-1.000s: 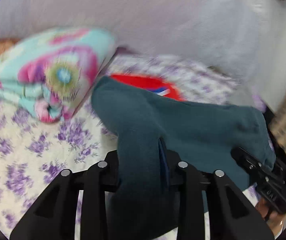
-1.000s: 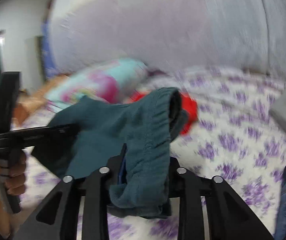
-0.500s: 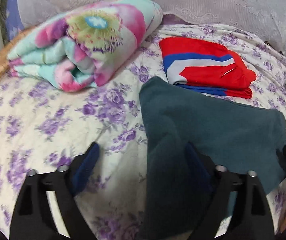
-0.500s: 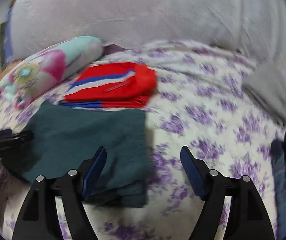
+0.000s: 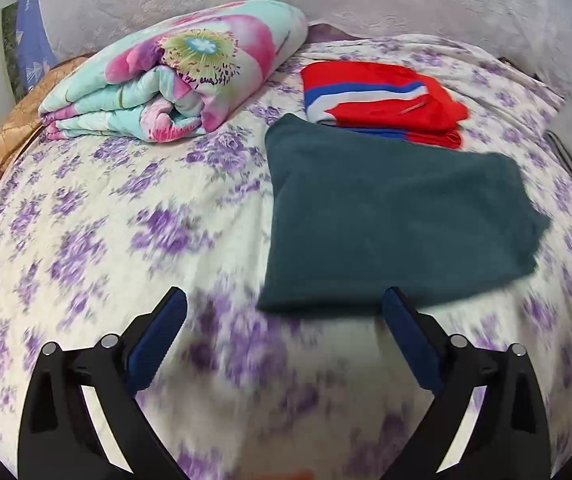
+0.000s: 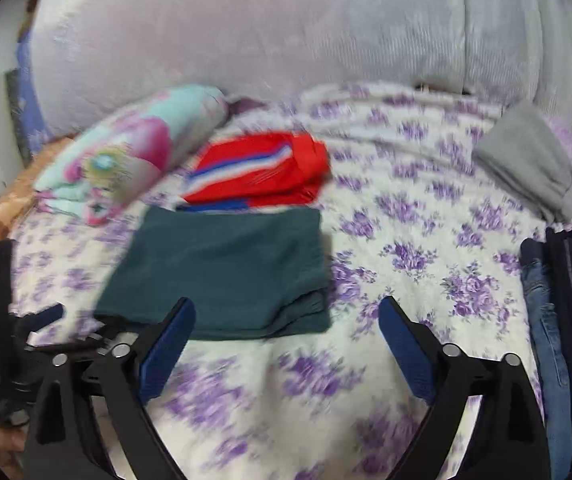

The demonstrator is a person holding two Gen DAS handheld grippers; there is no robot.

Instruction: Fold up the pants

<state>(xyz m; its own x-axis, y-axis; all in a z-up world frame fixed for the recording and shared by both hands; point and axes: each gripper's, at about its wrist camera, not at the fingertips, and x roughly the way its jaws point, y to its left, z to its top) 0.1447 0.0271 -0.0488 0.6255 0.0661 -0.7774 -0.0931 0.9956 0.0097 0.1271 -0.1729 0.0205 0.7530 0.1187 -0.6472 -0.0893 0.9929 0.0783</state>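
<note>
Teal pants folded flat on the floral sheet, both grippers clear of them.

Far left, the rolled quilt sits by the curtain; next over, the pants lie as a tidy rectangle, their far edge tucked against the red garment. Left gripper hangs just short of the near edge, jaws spread wide, nothing between them. Right gripper is the same, blue pads parted, empty, low over the bed. Further right, a grey garment, then jeans at the edge.
</note>
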